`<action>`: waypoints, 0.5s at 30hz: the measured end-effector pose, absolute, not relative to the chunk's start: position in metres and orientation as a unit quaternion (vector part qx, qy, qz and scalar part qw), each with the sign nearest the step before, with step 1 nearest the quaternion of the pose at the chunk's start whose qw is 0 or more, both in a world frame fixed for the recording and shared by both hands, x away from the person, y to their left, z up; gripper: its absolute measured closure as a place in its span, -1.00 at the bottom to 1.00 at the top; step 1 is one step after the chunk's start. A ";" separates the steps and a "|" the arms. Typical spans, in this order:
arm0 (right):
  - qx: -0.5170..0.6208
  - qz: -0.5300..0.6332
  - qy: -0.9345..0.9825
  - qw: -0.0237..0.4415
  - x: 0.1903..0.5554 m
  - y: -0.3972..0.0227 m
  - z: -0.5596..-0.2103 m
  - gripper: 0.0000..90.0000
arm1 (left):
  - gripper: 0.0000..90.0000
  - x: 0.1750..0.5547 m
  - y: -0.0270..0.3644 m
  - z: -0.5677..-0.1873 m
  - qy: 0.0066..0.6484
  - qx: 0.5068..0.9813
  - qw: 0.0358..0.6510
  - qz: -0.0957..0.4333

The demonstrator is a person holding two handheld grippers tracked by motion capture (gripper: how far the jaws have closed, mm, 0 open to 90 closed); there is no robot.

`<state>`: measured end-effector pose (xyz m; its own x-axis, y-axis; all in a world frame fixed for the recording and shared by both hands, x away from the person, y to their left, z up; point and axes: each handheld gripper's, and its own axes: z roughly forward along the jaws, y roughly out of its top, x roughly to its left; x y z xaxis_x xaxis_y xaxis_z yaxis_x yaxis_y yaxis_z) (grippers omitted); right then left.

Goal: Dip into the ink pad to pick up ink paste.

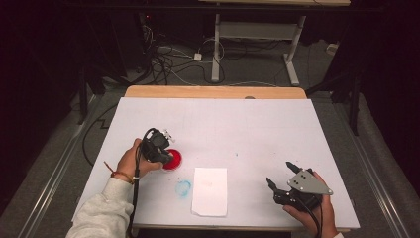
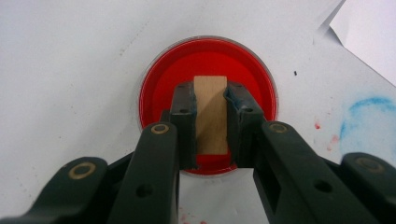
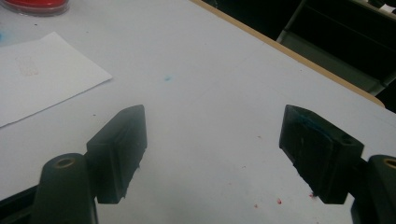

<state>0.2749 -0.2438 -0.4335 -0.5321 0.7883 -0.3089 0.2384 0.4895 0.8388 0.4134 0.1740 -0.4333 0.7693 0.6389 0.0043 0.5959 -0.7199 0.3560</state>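
High view: the left claw [image 1: 166, 151] sits over the red ink pad [image 1: 173, 159], left of the desk's [image 1: 257, 124] middle and a bit toward the near edge.
Left claw: clamped on a small wooden stamp block [image 2: 211, 114], one pad on each long side, nothing loose about it.
Why it's held like that: my guess is the block gets pressed face-down into the red ink, so gripping its sides leaves the bottom face free to load up.
Stamp block direction: in the left gripper view its long axis runs straight away from the camera, in line with the jaws, far end pointing at the middle of the pad [image 2: 205, 65].
Touching the ink or not: can't really tell, it's right over the pad though.
Right claw: [image 3: 212, 149] wide open and holding nothing, parked near the desk's near right corner [image 1: 283, 177], probably just keeping out of the way.
Paper: white sheet [image 1: 210, 191] lying flat by the near edge, between the two hands, likely where the print goes.
Blue smudge: [image 1: 183, 188] just left of the paper, looks like leftover ink.
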 end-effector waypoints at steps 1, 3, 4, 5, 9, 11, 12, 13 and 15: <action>0.327 0.385 0.786 0.357 0.275 -0.244 -0.433 -0.47 | 0.64 0.413 0.174 -0.433 0.334 0.925 0.169 0.064; 0.326 0.385 0.787 0.355 0.275 -0.245 -0.433 -0.47 | 0.64 0.413 0.174 -0.433 0.333 0.925 0.169 0.066; 0.326 0.385 0.786 0.357 0.275 -0.245 -0.434 -0.47 | 0.64 0.413 0.174 -0.433 0.334 0.925 0.169 0.067; 0.328 0.385 0.786 0.356 0.275 -0.246 -0.434 -0.47 | 0.64 0.413 0.174 -0.433 0.334 0.925 0.170 0.066; 0.325 0.383 0.787 0.358 0.275 -0.245 -0.433 -0.47 | 0.64 0.412 0.175 -0.431 0.338 0.923 0.172 0.068; 0.323 0.385 0.786 0.359 0.274 -0.245 -0.433 -0.48 | 0.64 0.411 0.175 -0.428 0.338 0.922 0.176 0.072; 0.321 0.387 0.787 0.358 0.274 -0.245 -0.432 -0.48 | 0.64 0.410 0.176 -0.425 0.335 0.921 0.185 0.071; 0.321 0.386 0.787 0.359 0.274 -0.245 -0.432 -0.48 | 0.64 0.409 0.176 -0.421 0.334 0.920 0.191 0.073; 0.321 0.385 0.787 0.359 0.274 -0.245 -0.433 -0.48 | 0.64 0.405 0.175 -0.415 0.329 0.920 0.194 0.082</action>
